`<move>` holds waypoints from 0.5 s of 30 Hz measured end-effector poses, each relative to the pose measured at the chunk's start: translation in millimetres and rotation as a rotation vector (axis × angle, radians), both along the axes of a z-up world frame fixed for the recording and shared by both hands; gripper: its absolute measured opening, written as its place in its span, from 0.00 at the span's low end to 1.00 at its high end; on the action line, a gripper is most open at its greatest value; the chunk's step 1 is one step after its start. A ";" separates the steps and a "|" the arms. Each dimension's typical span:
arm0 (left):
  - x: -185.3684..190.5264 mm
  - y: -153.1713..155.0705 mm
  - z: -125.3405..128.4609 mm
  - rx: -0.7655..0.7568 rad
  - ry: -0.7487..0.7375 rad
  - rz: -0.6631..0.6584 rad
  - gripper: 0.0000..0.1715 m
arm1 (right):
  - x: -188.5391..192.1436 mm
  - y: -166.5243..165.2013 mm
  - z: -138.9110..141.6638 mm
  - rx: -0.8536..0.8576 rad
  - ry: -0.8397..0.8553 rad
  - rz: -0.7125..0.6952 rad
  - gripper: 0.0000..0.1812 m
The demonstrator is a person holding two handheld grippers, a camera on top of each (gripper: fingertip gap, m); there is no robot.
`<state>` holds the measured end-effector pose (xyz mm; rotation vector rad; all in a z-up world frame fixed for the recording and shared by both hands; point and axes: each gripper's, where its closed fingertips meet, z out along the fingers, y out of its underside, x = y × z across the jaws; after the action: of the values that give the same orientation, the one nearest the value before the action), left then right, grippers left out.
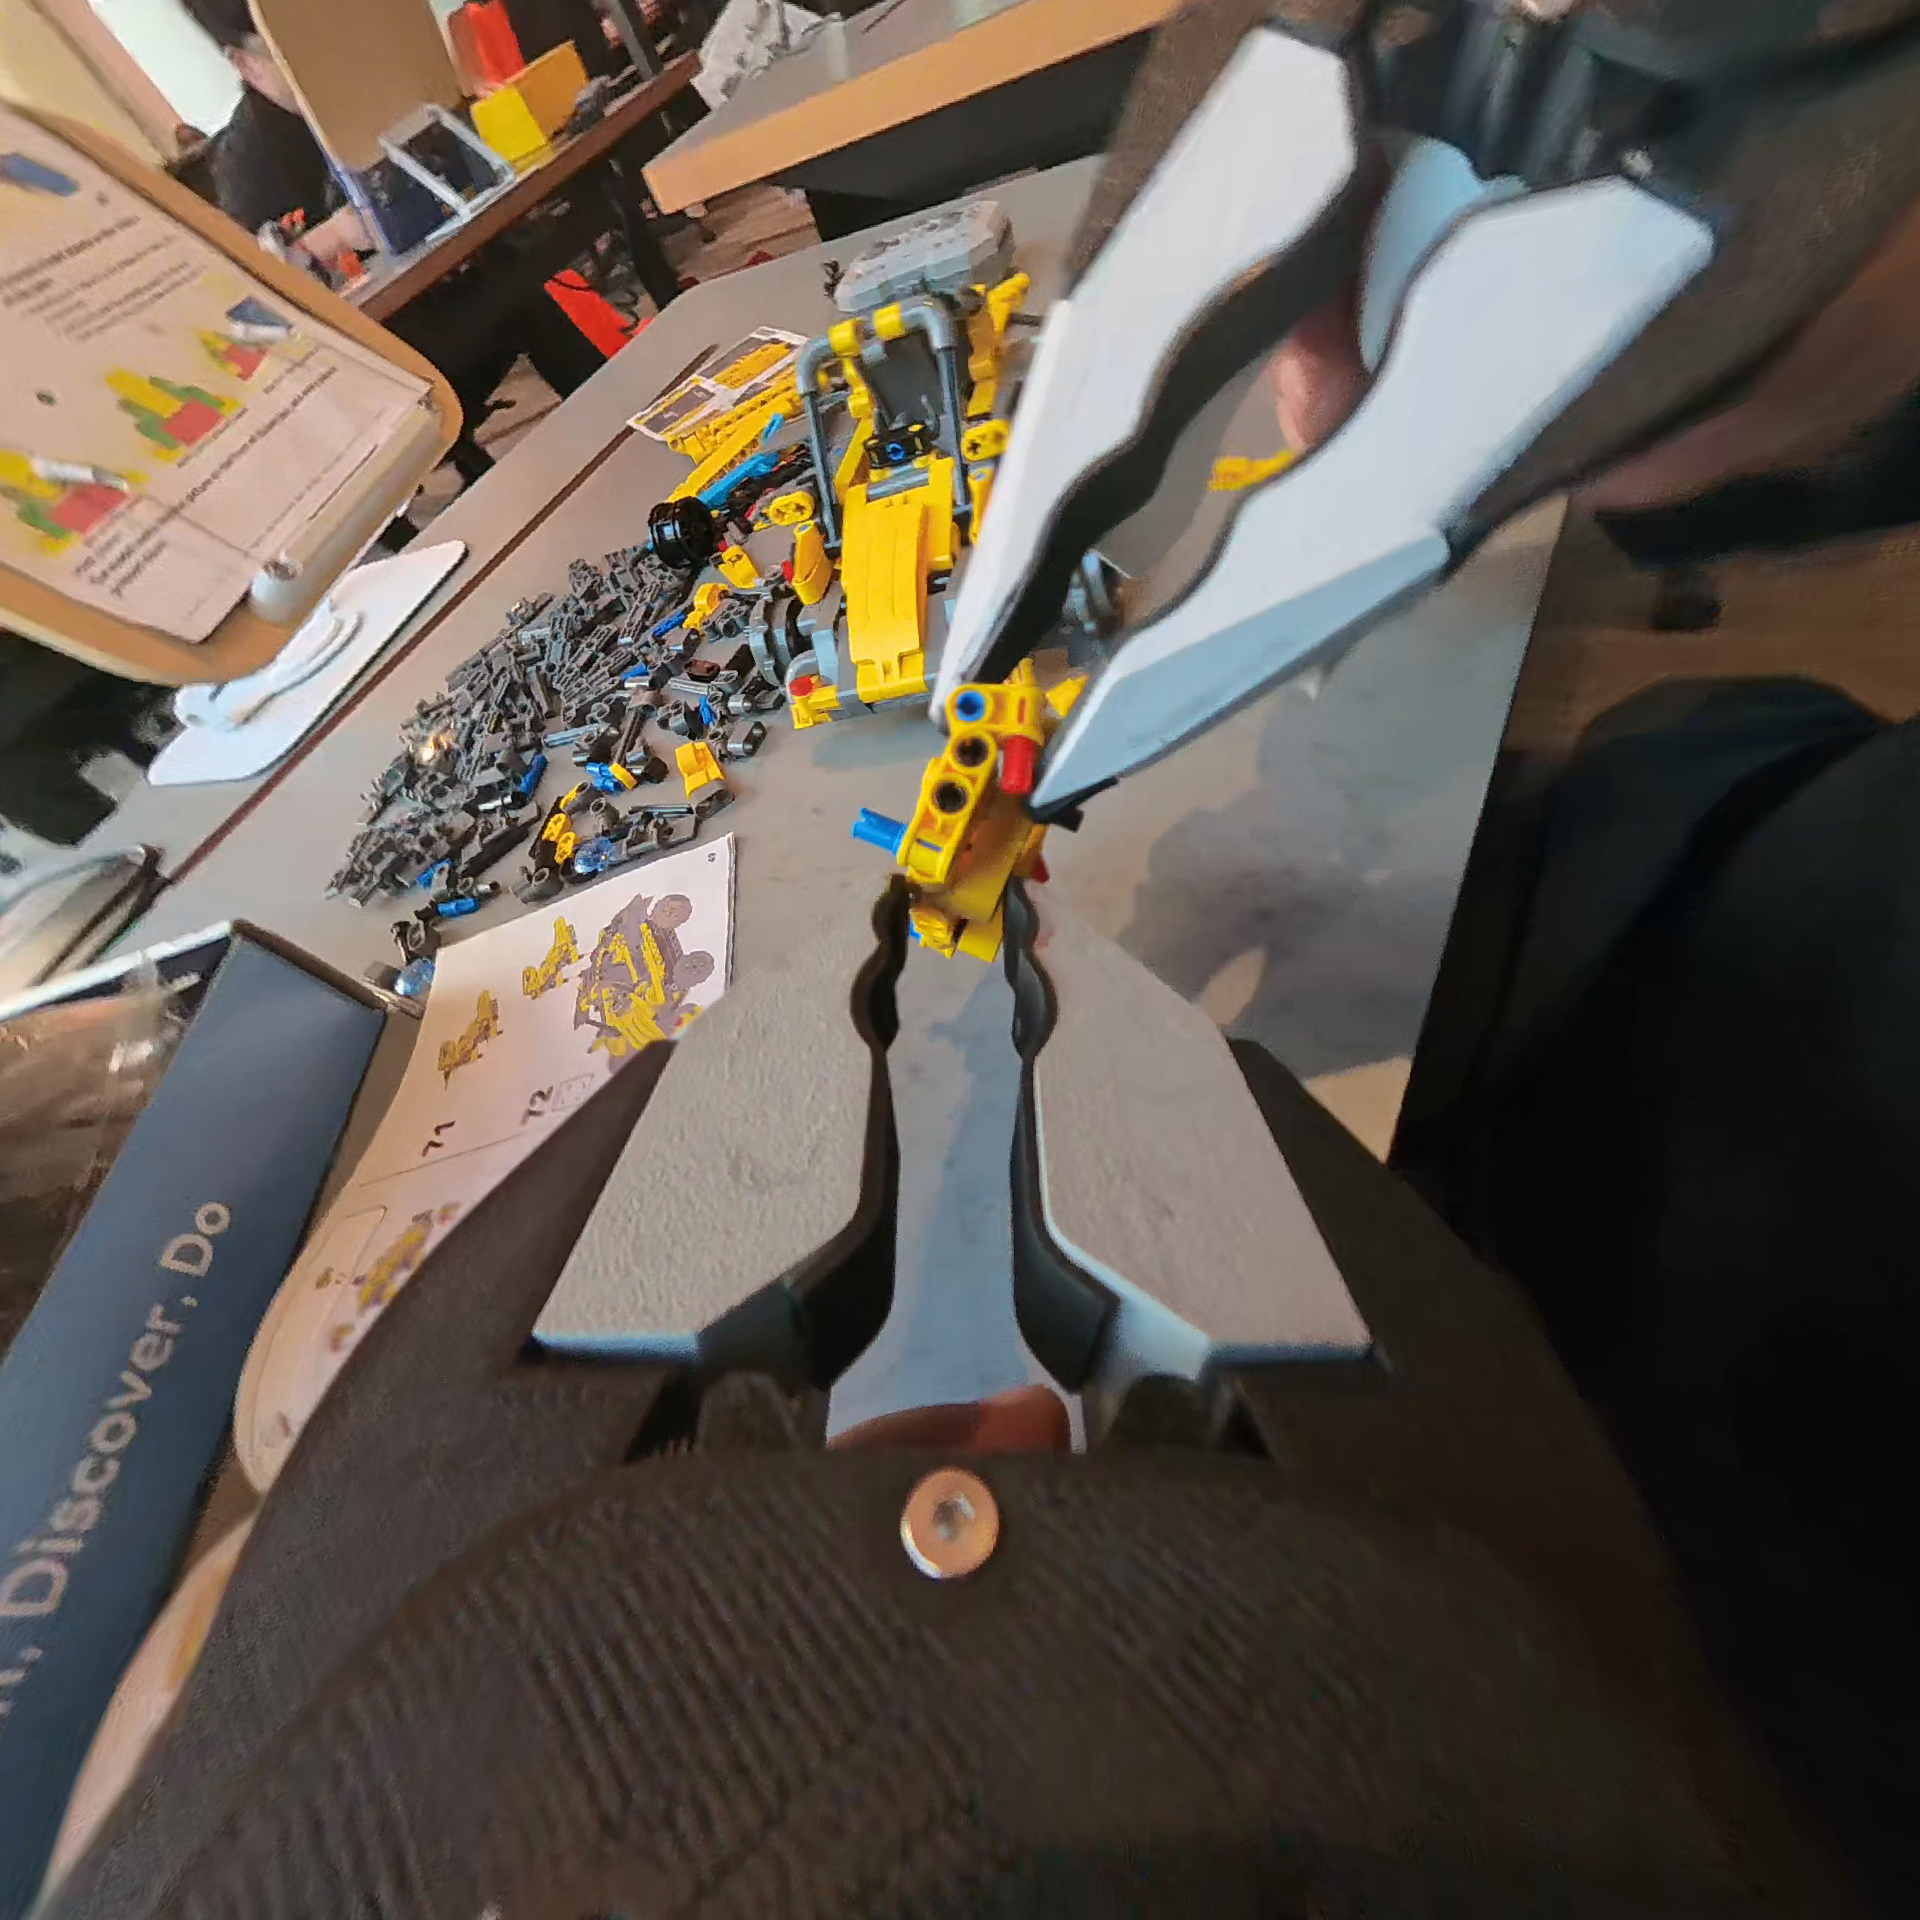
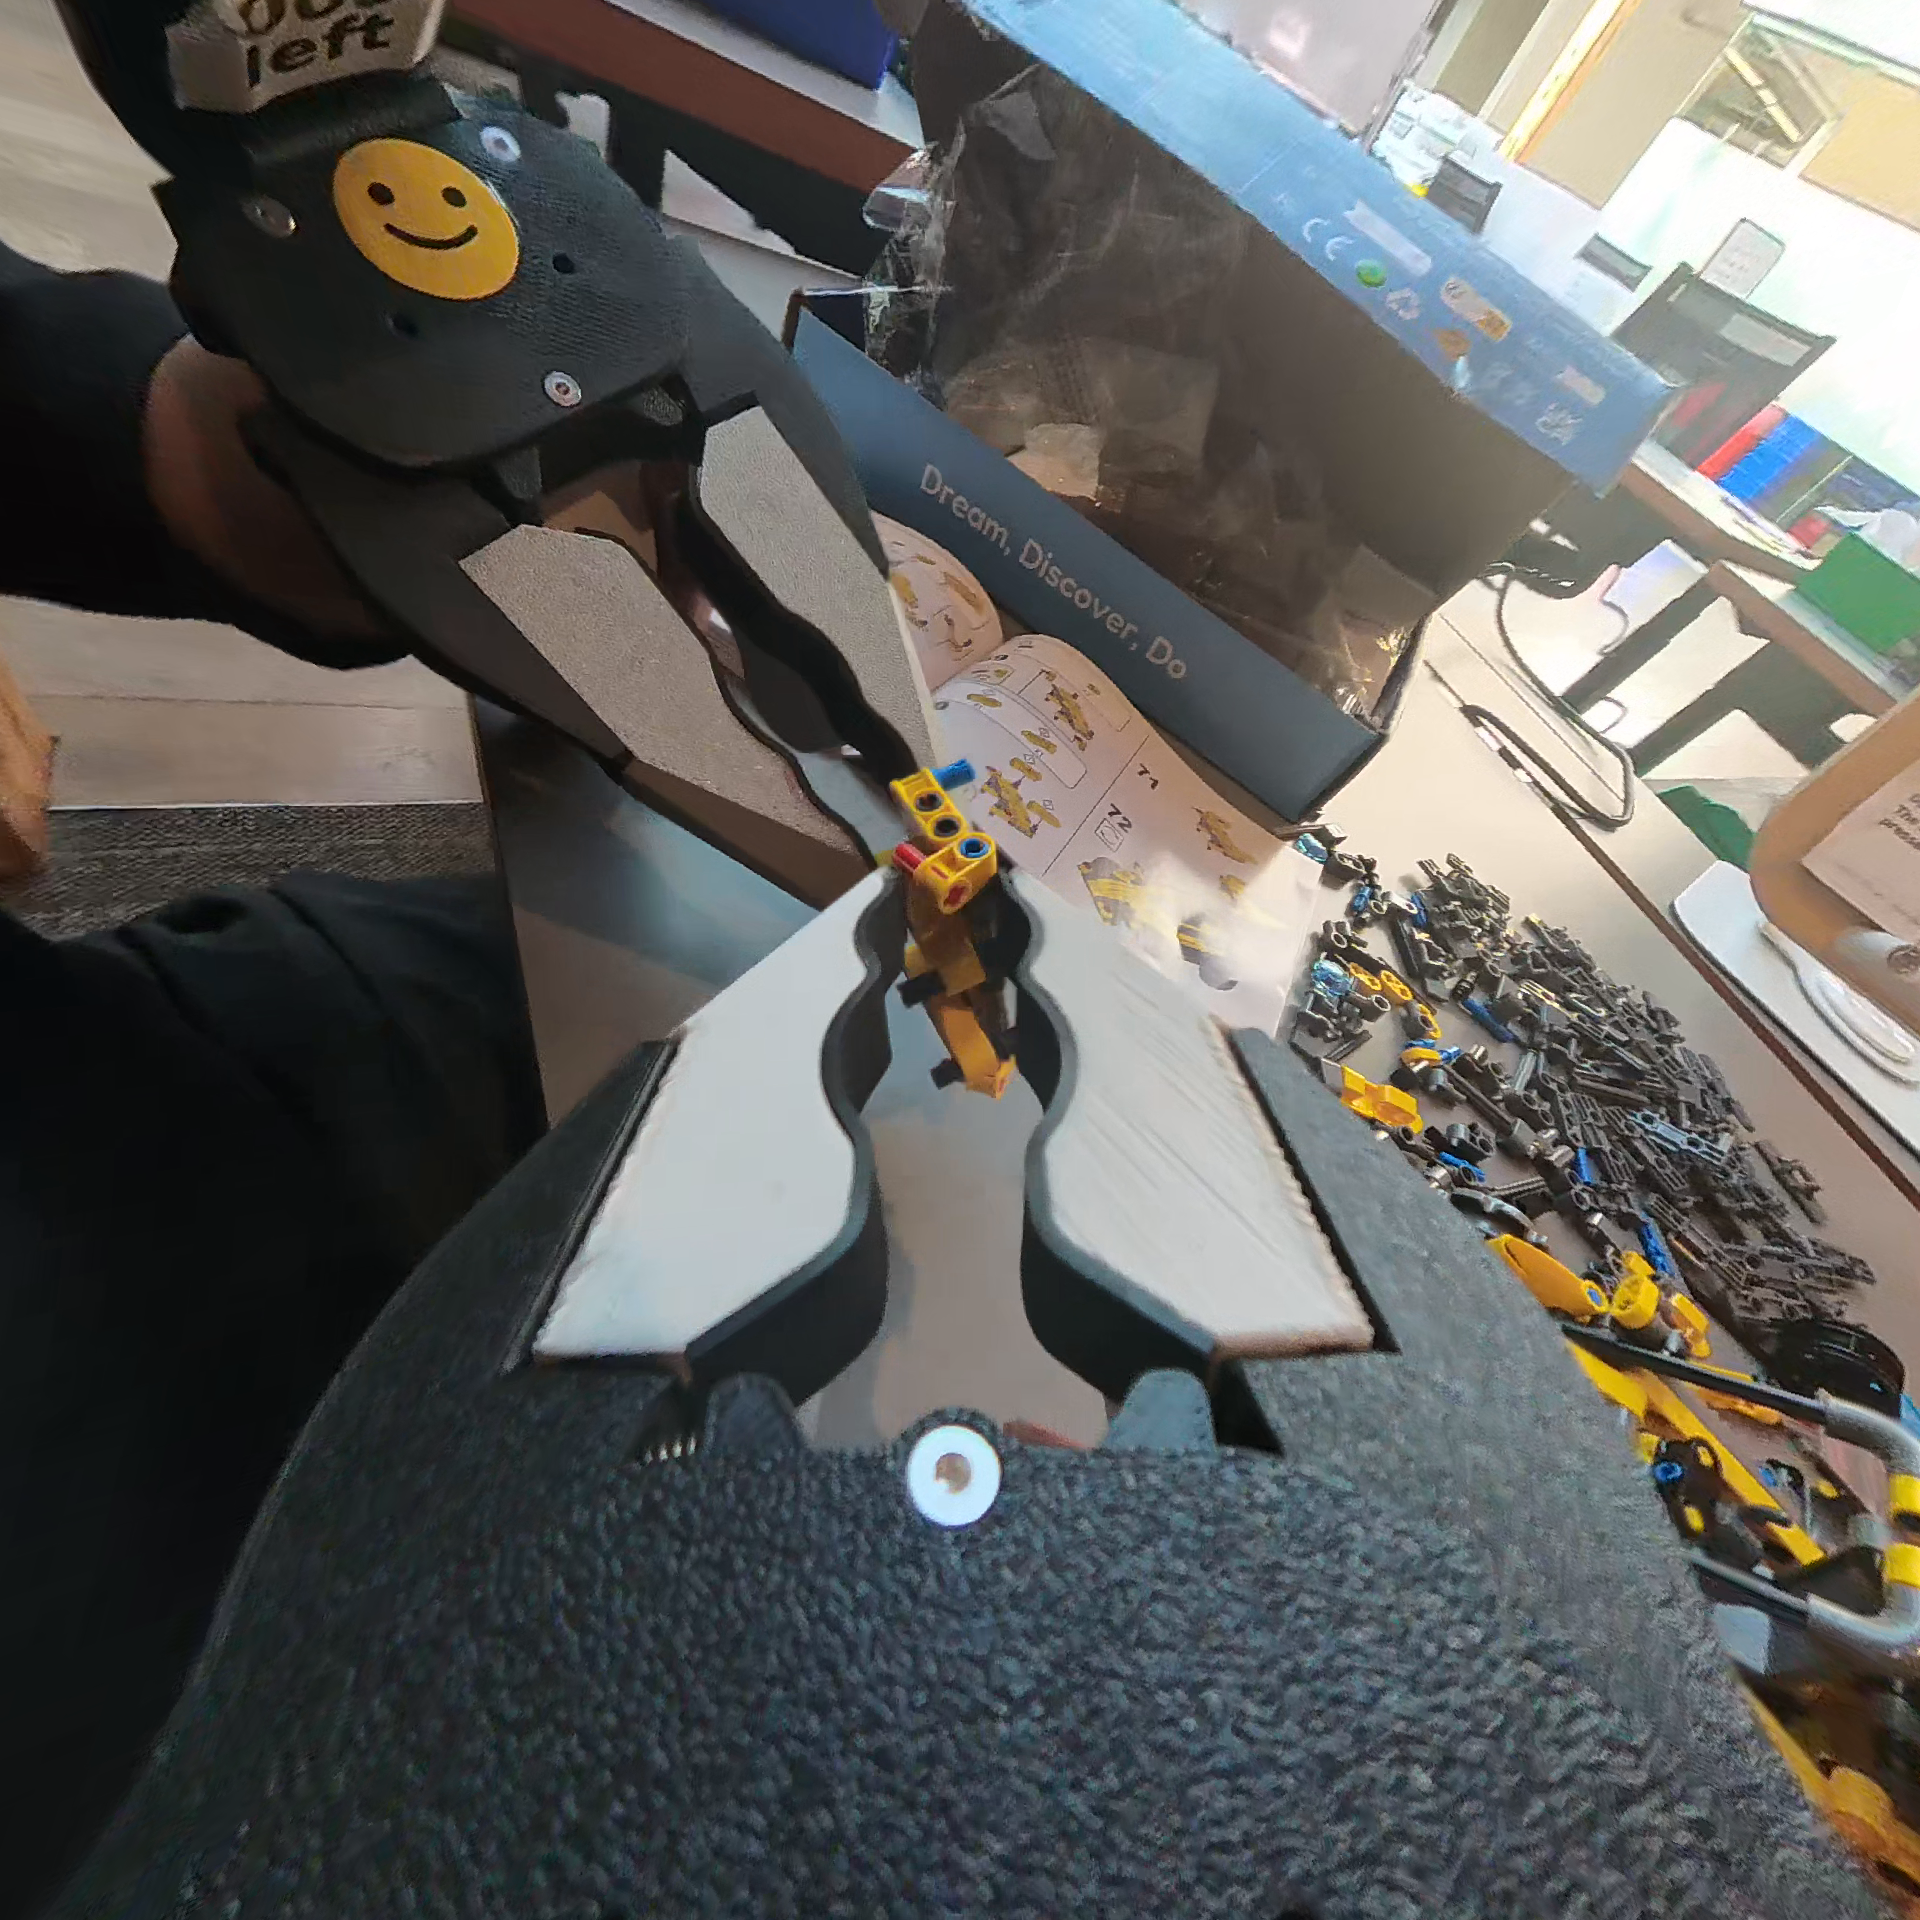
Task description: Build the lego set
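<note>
A smooth grey table (image 1: 1299, 935) stands in a busy room with more desks behind. Both grippers pinch one small bumpy yellow plastic brick piece (image 1: 966, 831) above it: the left gripper (image 1: 951, 914) from below, the right gripper (image 1: 997, 748) from above. Near it lie a pile of little dark bricks (image 1: 540, 727), a paper booklet (image 1: 582, 987) and a dark blue cardboard box (image 2: 1143, 623).
</note>
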<state>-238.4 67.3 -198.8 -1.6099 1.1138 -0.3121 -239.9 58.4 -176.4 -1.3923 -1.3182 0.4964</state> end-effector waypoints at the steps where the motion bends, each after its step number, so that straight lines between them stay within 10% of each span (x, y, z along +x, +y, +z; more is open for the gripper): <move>1: -0.4 -1.2 -1.1 0.023 0.032 -0.020 0.08 | -0.1 -1.7 -1.4 -0.015 -0.021 0.032 0.09; 15: 25.1 -60.4 -9.9 0.275 0.226 -0.432 0.08 | 33.7 -69.8 -20.6 -0.184 -0.610 0.781 0.10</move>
<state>-213.2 6.9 -208.7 -1.1733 1.6067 -0.2467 -206.2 -11.4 -197.0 -1.1705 -2.3898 0.7488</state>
